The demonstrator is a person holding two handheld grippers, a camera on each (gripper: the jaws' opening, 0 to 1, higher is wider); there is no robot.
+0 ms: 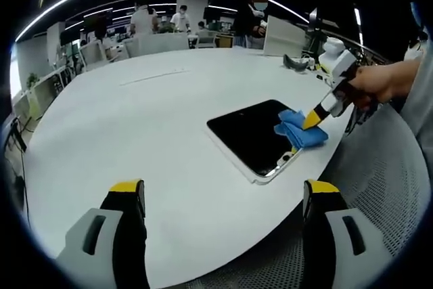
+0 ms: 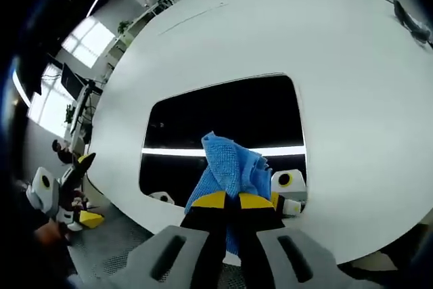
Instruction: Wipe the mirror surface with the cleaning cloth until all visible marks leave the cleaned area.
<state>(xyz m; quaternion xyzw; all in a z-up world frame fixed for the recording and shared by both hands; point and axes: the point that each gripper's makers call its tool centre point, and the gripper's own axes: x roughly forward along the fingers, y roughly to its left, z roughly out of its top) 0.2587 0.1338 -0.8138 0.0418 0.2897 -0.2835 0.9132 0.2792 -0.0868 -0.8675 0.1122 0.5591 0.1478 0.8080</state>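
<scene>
Blue cleaning cloth, one, bunched on one dark mirror near its edge, pinched between closed jaws of right gripper. One white table beneath. Left gripper over table edge, jaws wide apart, empty. Left gripper view alone: people at desks beyond, hand on right gripper.

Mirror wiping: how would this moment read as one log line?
right gripper: shut on blue cloth, pressed on mirror | left gripper: open, above white table
</scene>
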